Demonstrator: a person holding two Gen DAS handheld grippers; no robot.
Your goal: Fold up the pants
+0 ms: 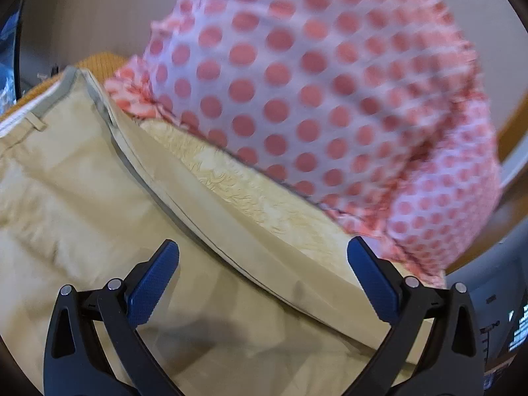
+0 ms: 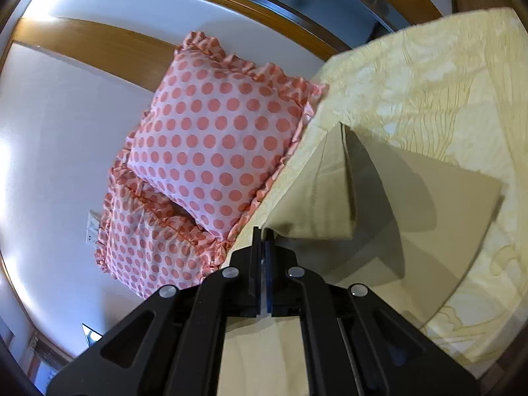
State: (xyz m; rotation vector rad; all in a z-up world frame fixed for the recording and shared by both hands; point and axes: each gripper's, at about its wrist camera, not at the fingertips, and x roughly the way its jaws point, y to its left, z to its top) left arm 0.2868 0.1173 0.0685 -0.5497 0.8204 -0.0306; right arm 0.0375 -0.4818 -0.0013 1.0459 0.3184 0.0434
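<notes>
Beige pants [image 1: 82, 198] lie on a pale yellow patterned bedspread [image 1: 250, 194], waistband at the upper left of the left wrist view. My left gripper [image 1: 264, 264] is open and empty, hovering just above the pants' long folded edge. In the right wrist view my right gripper [image 2: 263, 234] is shut on a lifted edge of the pants [image 2: 316, 198], which hangs folded above the part lying flat on the bedspread [image 2: 445, 76].
Two polka-dot pillows with ruffled edges [image 2: 211, 138] lean against a white wall with a wooden headboard [image 2: 99, 46]. One pillow [image 1: 313, 82] looms close behind the pants in the left wrist view. An orange cloth [image 1: 99, 59] shows beyond the waistband.
</notes>
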